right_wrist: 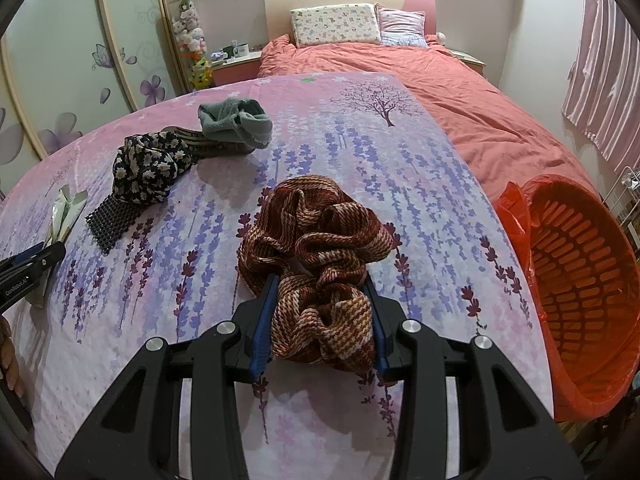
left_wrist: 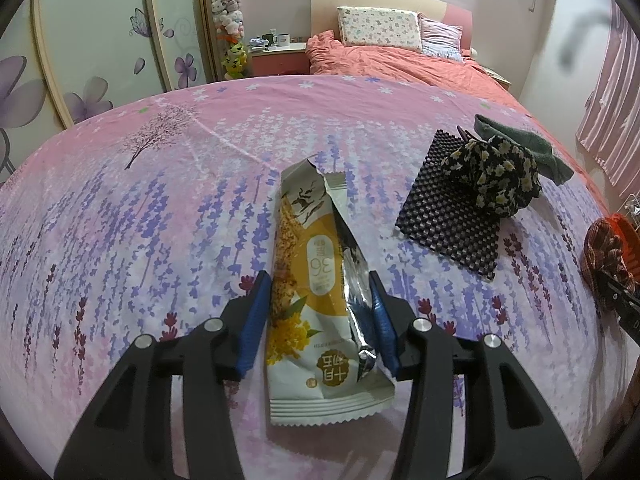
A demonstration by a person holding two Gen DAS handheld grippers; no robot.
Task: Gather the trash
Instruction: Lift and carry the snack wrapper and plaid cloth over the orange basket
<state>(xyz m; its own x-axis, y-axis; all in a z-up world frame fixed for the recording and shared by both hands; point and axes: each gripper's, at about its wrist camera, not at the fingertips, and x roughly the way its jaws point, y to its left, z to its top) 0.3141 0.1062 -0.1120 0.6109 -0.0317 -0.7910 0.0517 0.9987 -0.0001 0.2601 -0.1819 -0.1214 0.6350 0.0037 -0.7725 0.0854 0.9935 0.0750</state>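
The torn snack wrapper lies flat on the lavender-print sheet, lengthwise between the blue pads of our left gripper. Both pads stand right at its edges; we cannot tell whether they press on it or only flank it. Up and to the right of the wrapper we see a black grid mat with a daisy-print cloth bunched on its far end, and a grey-green cloth just behind that.

In the right wrist view, our right gripper has its jaws set against the near folds of a brown striped scarf, which bulges between the pads. To the right of the scarf, past the sheet's edge, stands an orange slatted basket lined with a red bag.
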